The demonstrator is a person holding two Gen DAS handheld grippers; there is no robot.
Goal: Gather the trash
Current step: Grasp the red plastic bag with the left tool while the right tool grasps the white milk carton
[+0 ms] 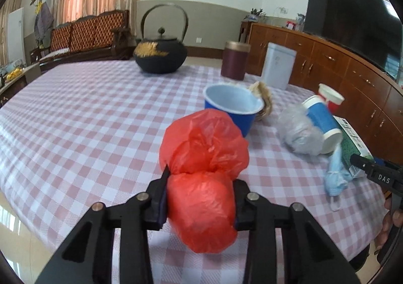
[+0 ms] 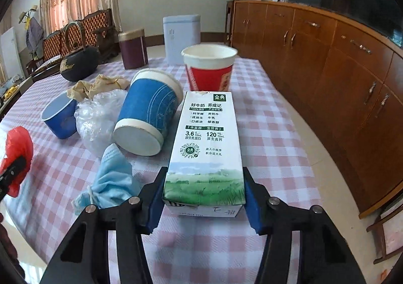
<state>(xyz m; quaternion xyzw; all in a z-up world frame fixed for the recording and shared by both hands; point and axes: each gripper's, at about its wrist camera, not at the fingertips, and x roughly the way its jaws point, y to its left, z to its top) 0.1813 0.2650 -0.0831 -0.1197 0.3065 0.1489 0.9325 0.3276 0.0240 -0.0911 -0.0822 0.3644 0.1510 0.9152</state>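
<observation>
Gripping 1 red bag (image 1: 201, 183), 1 milk carton (image 2: 205, 148)

We see a crumpled red plastic bag (image 1: 204, 175) bulging above the checked worktop (image 1: 88, 112), and a milk carton (image 2: 205, 150) lying flat, its printed face up. Between them sit an upright blue cup (image 1: 233, 107), a tipped blue cup (image 2: 148, 112), clear plastic wrap (image 2: 97, 117), a blue face mask (image 2: 113, 180), brown paper (image 2: 98, 86) and an upright red cup (image 2: 209, 69).
</observation>
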